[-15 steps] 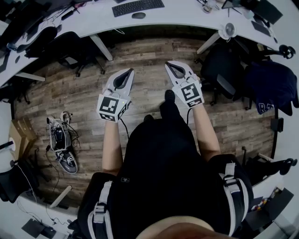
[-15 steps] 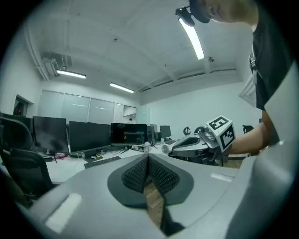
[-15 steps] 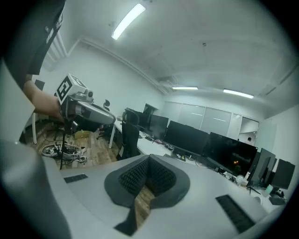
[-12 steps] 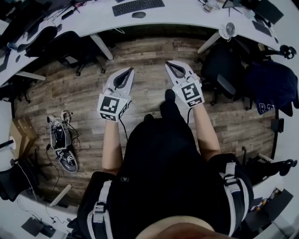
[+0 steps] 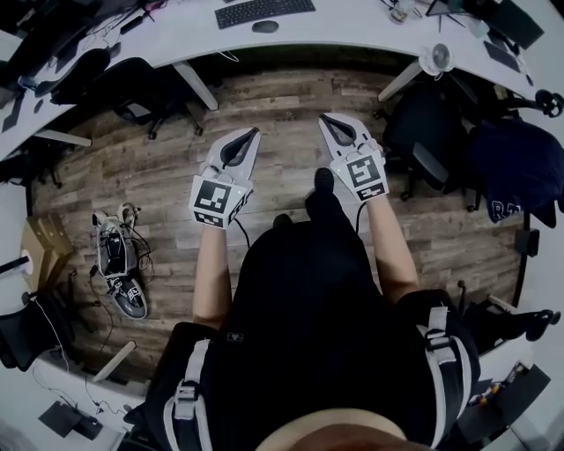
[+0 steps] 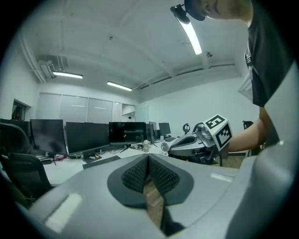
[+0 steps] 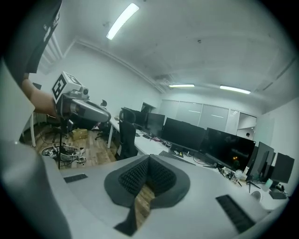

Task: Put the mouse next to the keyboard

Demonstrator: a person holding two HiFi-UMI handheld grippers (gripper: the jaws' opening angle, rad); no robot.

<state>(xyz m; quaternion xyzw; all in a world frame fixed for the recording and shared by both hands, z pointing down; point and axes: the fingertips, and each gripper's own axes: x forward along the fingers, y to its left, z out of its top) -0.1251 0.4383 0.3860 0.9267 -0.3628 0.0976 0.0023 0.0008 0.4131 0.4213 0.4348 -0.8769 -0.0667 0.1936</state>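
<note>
Mouse (image 5: 265,26) lies on the desk (image 5: 352,33) just beside the keyboard (image 5: 264,11), so the job looks done. Left gripper (image 5: 254,132) and right gripper (image 5: 323,118) are both closed, holding nothing, far from it.

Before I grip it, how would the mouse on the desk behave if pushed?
The mouse looks small and low, so it is probably light and unlikely to tip. Its rounded shell may slip in a grip. On the smooth white desk it should slide easily.
</note>
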